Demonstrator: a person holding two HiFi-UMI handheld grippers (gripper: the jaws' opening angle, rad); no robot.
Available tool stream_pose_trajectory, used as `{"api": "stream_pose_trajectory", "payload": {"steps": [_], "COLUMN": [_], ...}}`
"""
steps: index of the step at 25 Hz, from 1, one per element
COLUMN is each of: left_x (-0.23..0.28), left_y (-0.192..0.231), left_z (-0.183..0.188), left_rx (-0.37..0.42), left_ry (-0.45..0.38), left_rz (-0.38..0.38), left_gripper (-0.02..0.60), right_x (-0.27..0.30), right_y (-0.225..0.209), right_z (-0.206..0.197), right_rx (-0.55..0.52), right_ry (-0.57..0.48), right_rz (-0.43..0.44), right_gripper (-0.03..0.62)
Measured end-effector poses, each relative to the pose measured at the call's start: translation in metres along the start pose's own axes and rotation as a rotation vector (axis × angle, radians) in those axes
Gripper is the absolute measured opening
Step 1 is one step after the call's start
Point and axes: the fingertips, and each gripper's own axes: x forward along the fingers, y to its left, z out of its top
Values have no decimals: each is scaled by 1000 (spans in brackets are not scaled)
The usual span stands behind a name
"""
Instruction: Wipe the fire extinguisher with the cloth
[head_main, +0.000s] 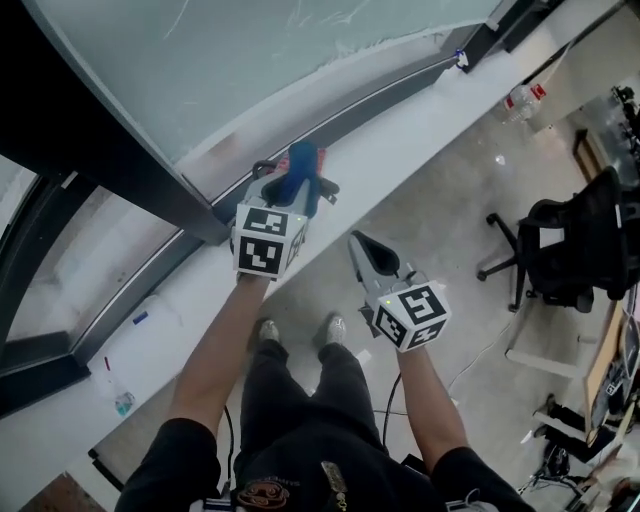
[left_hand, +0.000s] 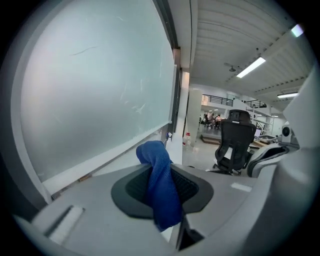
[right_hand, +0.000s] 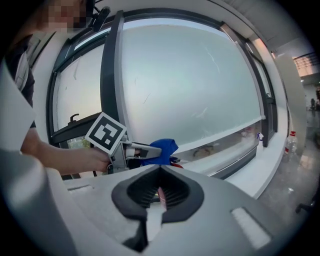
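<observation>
Blue textured-weave cloth (left_hand: 161, 192), frosted matt window glass (left_hand: 90, 100), smooth glossy floor (head_main: 450, 195)

A frosted window (head_main: 250, 60) stands before me over a white sill (head_main: 420, 128); pale floor (head_main: 450, 210), a black office chair (head_main: 575, 245), strip lights (left_hand: 252, 66), probably fluorescent, overhead.

The left gripper (head_main: 296, 182) and right gripper (head_main: 358, 242) are grey shells with black ribbed pads (left_hand: 134, 189) — each bears a white cube (head_main: 268, 240) of black square markers. Lower frame: black short sleeves (head_main: 185, 455), dark trousers (head_main: 300, 400), pale shoes (head_main: 268, 331).
</observation>
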Motion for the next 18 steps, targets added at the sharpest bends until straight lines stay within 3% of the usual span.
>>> {"api": "stream_pose_trajectory", "payload": {"steps": [8,16,18], "left_x": [14,7,7], "left_y": [-42,-84,-86], "left_z": [-3,-10,-24], "left_rx": [-39,-36,-21], "left_ry": [17,10,24], "left_rz": [-66,-197,-198], "left_gripper": [75,74,75], "right_x": [0,-3,-1], "right_y": [-31,-38,-40], "right_z": [-12,-17,-25], "right_rx": [17,24,35], "right_ry": [31,56,70], "right_rz": [87,87,79], "right_gripper": [3,3,3]}}
